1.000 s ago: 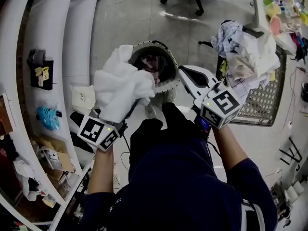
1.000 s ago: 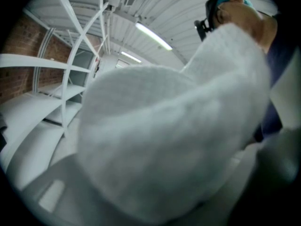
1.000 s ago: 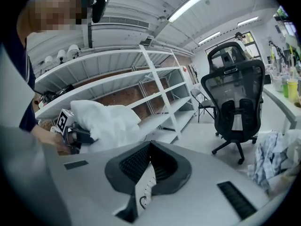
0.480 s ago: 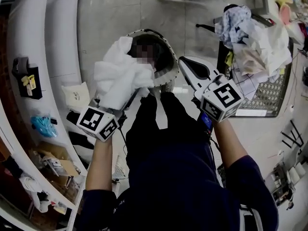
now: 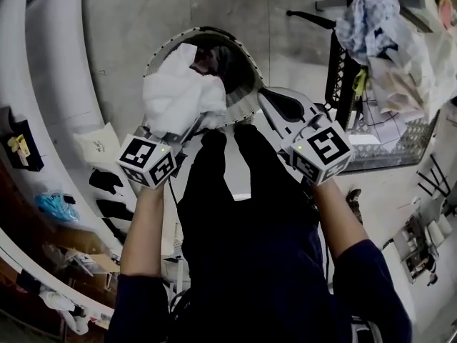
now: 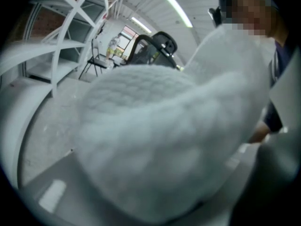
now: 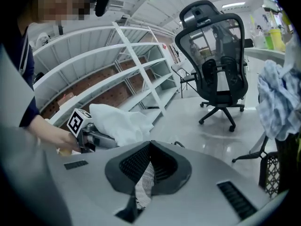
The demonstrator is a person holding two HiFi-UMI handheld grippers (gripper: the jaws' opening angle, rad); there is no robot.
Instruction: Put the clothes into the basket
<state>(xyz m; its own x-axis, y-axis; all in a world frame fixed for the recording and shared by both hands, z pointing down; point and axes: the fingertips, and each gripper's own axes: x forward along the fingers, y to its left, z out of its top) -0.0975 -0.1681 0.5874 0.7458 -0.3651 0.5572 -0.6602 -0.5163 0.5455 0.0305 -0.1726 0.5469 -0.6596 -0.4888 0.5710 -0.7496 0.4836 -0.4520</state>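
Both grippers loaded. Left gripper (image 5: 194,125) is clamped on a bunched white cloth (image 5: 175,95), which hangs over the near rim of the mesh basket (image 5: 170,40), not inside yet. Right gripper (image 7: 150,145) has its jaws closed, pinching a strip of the basket's white mesh wall (image 7: 143,187). Clothes pile (image 5: 378,23) sits well apart at right.

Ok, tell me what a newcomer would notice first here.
A bulky white garment, clamped in the left tongs, hangs over the round mesh basket at top centre of the head view. At upper right, a heap of clothes sits piled up.
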